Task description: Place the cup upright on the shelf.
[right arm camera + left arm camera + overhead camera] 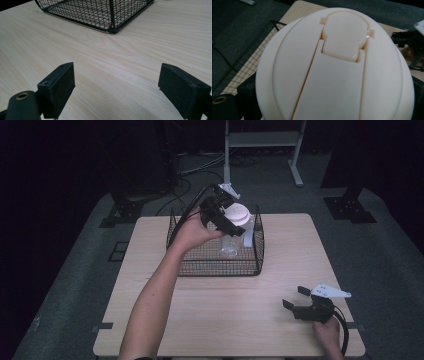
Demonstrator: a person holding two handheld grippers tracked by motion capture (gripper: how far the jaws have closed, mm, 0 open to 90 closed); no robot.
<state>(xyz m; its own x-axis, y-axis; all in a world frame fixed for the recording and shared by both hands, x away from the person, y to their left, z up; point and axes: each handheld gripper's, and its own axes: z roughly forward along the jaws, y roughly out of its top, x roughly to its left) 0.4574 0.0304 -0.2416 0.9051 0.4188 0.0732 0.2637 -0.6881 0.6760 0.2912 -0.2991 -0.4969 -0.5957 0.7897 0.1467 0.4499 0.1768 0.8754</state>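
High view: clear bottle with white lid (pixel 235 214) is gripped by left claw (pixel 231 222) over wire basket (pixel 220 265) | right claw (pixel 296 301) is held spread above bench (pixel 210 315)

**Two black hand-held grippers, bare forearms**

The person's left forearm (pixel 150 305) is showing bare, with no sleeve reaching the wrist. The left gripper (pixel 235 222) is looking black and blocky, carrying a pale grey three-cornered plate (pixel 230 189) on top, and a black cable (pixel 192 207) is trailing from it. The right gripper (pixel 295 300) is wearing a similar pale plate (pixel 330 291), with a thick black cable (pixel 345 332) looping beside the right hand (pixel 327 332). Up close, its two jaws are showing as flat black rectangular blocks with small screw holes, and a brass-ringed hole (pixel 22 96) is sitting in the rounded black part at lower left.
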